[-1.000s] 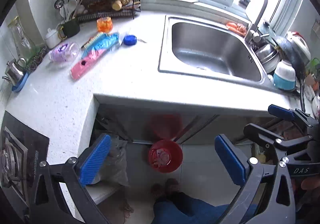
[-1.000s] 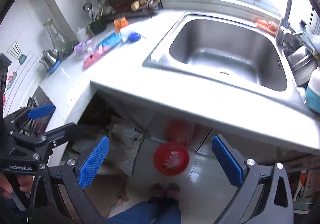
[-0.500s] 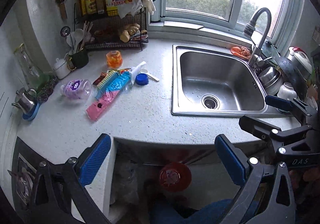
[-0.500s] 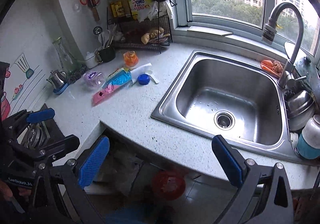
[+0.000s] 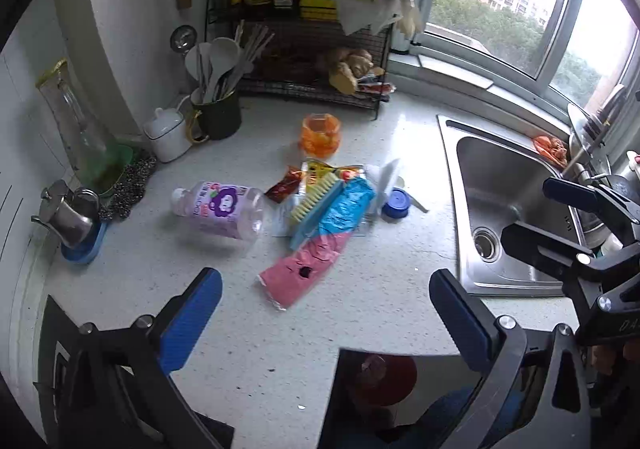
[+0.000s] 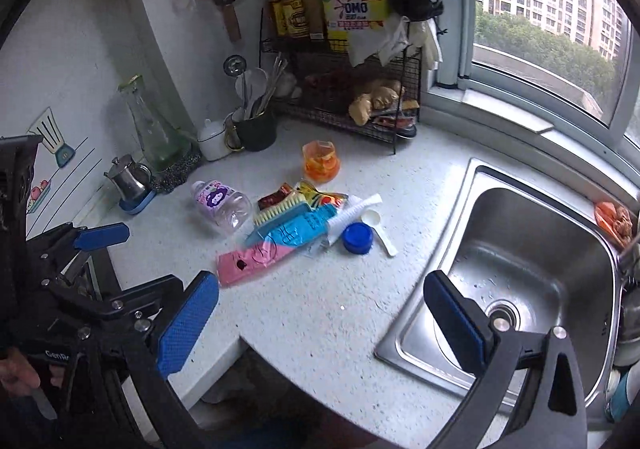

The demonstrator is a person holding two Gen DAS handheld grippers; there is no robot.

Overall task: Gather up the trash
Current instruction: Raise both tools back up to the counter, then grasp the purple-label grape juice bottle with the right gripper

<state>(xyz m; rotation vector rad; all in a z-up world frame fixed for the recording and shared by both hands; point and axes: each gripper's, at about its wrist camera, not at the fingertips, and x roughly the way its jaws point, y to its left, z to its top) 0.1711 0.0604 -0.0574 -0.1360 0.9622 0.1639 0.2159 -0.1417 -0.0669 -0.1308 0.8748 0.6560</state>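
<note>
A heap of litter lies mid-counter: a pink and blue wrapper (image 5: 316,257) (image 6: 272,245), a clear bottle with a purple label (image 5: 222,211) (image 6: 220,205) on its side, a blue cap (image 5: 395,203) (image 6: 358,237), snack wrappers (image 5: 320,173) (image 6: 316,197), an orange cup (image 5: 320,135) (image 6: 321,163) and a scrub brush (image 5: 316,197) (image 6: 280,215). My left gripper (image 5: 324,317) hovers open over the counter's front, nearer than the pink wrapper. My right gripper (image 6: 320,325) is open too, over the counter edge beside the sink. A red bin (image 5: 384,373) sits on the floor below.
A steel sink (image 6: 520,277) (image 5: 504,209) fills the right. A wire rack (image 6: 340,89) with bottles and yellow detergent stands at the back. A utensil cup (image 5: 216,113), white pot (image 5: 166,133), glass carafe (image 5: 76,121) and small steel jug (image 5: 66,213) line the left wall. A stove corner (image 5: 52,329) lies front left.
Both grippers have risen from looking under the counter toward the floor bin to above the countertop, and moved closer to the litter heap. Both stay open.
</note>
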